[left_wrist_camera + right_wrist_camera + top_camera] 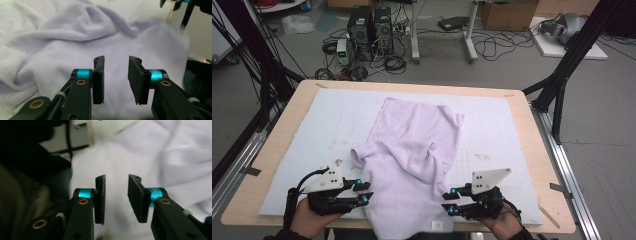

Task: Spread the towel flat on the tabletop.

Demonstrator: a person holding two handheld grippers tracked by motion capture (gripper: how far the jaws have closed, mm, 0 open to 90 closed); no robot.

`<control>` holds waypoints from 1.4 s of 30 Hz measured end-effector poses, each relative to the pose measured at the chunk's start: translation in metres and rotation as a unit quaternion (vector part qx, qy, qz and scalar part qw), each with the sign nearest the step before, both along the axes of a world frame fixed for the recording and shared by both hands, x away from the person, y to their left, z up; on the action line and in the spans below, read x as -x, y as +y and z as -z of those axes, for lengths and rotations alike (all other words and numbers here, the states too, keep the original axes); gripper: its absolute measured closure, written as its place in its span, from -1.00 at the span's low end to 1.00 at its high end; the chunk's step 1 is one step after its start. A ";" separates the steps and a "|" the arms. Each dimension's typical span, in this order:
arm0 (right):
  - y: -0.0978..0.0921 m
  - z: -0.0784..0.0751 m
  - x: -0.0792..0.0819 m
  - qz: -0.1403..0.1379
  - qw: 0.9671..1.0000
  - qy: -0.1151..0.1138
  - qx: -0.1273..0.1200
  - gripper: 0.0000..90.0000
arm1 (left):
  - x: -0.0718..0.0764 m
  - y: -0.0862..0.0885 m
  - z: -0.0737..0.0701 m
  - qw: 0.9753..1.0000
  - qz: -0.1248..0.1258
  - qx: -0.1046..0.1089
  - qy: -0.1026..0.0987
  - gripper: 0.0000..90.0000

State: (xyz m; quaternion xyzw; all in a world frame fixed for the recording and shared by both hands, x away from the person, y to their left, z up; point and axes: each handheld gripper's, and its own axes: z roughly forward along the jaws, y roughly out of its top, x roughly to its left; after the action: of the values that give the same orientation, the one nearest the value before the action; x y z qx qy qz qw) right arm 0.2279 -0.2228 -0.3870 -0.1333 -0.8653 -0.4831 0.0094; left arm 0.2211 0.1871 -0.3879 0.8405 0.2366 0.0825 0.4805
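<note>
On the wooden worktop, covered by a pale grey-white mat, lies a rumpled lilac terry-cloth towel. It runs from the middle of the mat towards the person, and its near end hangs over the front edge of the worktop. Its far end lies fairly flat, while a thick fold crosses the middle and a rolled lip bulges out on the left side.

At the near left, the left tool is held low over the mat, just beside the towel's left edge, with its tips pointing inward at the cloth. In the left gripper view the left tool stands moderately wide, its two black pads parted with only lilac cloth behind the gap; nothing is pinched between them. The right tool shows blurred at the top right corner of that view.

At the near right, the right tool mirrors it, beside the towel's right edge and pointing inward. In the right gripper view the right tool is likewise parted to a moderate width and grips nothing, with the towel spread behind it and the worktop's front edge at upper left.

Beyond the worktop, black computer towers and loose cables lie on the grey floor.
</note>
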 end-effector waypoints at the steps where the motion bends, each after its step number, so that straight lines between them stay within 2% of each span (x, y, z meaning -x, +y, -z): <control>1: 0.001 0.002 -0.006 0.007 1.000 -0.005 0.011 0.42 | -0.005 0.000 0.004 1.000 -0.002 -0.011 -0.001 0.41; 3: 0.003 0.010 -0.019 0.026 0.999 -0.020 0.029 0.35 | -0.016 -0.001 0.015 1.000 -0.012 -0.028 0.002 0.33; 5: 0.008 0.019 -0.032 0.032 0.999 -0.023 0.035 0.28 | -0.028 -0.003 0.025 0.999 -0.022 -0.046 0.011 0.26; 7: 0.013 0.029 -0.045 0.039 0.997 -0.028 0.056 0.27 | -0.039 -0.004 0.034 0.998 -0.031 -0.059 0.017 0.25; 10: 0.023 0.042 -0.060 0.041 0.994 -0.035 0.096 0.24 | -0.056 -0.011 0.046 0.995 -0.043 -0.084 0.042 0.28; 11: 0.024 0.045 -0.063 0.039 0.993 -0.034 0.105 0.29 | -0.061 -0.013 0.050 0.994 -0.036 -0.089 0.055 0.31; 12: 0.025 0.049 -0.067 0.038 0.992 -0.031 0.118 0.40 | -0.062 -0.016 0.053 0.995 -0.035 -0.086 0.047 0.36; 13: 0.026 0.052 -0.069 0.033 0.992 -0.025 0.122 0.51 | -0.063 -0.018 0.053 0.995 -0.035 -0.088 0.036 0.50; 14: 0.025 0.054 -0.070 0.032 0.993 -0.021 0.111 0.70 | -0.064 -0.020 0.053 0.995 -0.036 -0.089 0.038 0.60; 16: 0.026 0.056 -0.072 0.027 0.994 -0.010 0.107 0.91 | -0.066 -0.020 0.052 0.994 -0.040 -0.088 0.047 0.83; 17: 0.026 0.057 -0.073 0.022 0.994 0.001 0.103 0.94 | -0.067 -0.020 0.051 0.994 -0.040 -0.092 0.052 0.90; 19: 0.023 0.057 -0.075 0.019 0.995 0.014 0.097 0.96 | -0.065 -0.021 0.050 0.993 -0.042 -0.095 0.052 0.93; 20: 0.022 0.056 -0.074 0.018 0.995 0.016 0.097 0.96 | -0.064 -0.020 0.048 0.994 -0.035 -0.093 0.054 0.93; 22: 0.018 0.053 -0.069 0.011 0.996 0.017 0.093 0.96 | -0.057 -0.016 0.046 0.994 -0.029 -0.082 0.059 0.93; 23: 0.014 0.052 -0.065 0.012 0.996 0.018 0.091 0.96 | -0.053 -0.015 0.044 0.995 -0.027 -0.079 0.056 0.93; 25: 0.008 0.050 -0.055 0.009 0.996 0.020 0.081 0.96 | -0.041 -0.012 0.040 0.996 -0.020 -0.069 0.052 0.93; 29: 0.001 0.043 -0.029 -0.005 0.997 0.012 0.070 0.96 | -0.016 -0.012 0.036 0.996 -0.001 -0.075 0.041 0.93; 32: -0.001 0.037 -0.011 -0.019 0.998 0.007 0.063 0.96 | 0.003 -0.010 0.030 0.997 0.014 -0.070 0.034 0.93; 35: 0.000 0.030 0.005 -0.042 0.997 0.007 0.068 0.95 | 0.016 -0.006 0.024 0.998 0.026 -0.049 0.028 0.91; 36: 0.001 0.027 0.008 -0.051 0.997 0.008 0.060 0.89 | 0.017 -0.004 0.022 0.998 0.026 -0.044 0.021 0.84; 37: 0.001 0.024 0.010 -0.052 0.997 0.007 0.050 0.77 | 0.017 -0.002 0.021 0.999 0.023 -0.043 0.013 0.68; 38: 0.001 0.021 0.008 -0.048 0.998 -0.001 0.045 0.74 | 0.014 0.000 0.019 0.999 0.020 -0.042 0.011 0.60; 39: 0.001 0.018 0.005 -0.041 0.998 -0.010 0.046 0.66 | 0.010 0.002 0.019 0.999 0.014 -0.040 0.011 0.55; 42: 0.006 0.019 -0.012 -0.014 0.998 -0.028 0.062 0.61 | -0.007 0.006 0.021 0.999 -0.009 -0.046 0.010 0.47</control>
State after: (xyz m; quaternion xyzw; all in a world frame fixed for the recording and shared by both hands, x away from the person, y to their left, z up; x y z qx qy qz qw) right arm 0.2400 -0.2170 -0.4057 -0.1081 -0.8954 -0.4316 -0.0170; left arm 0.2280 0.1932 -0.4089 0.8603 0.2446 0.0895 0.4383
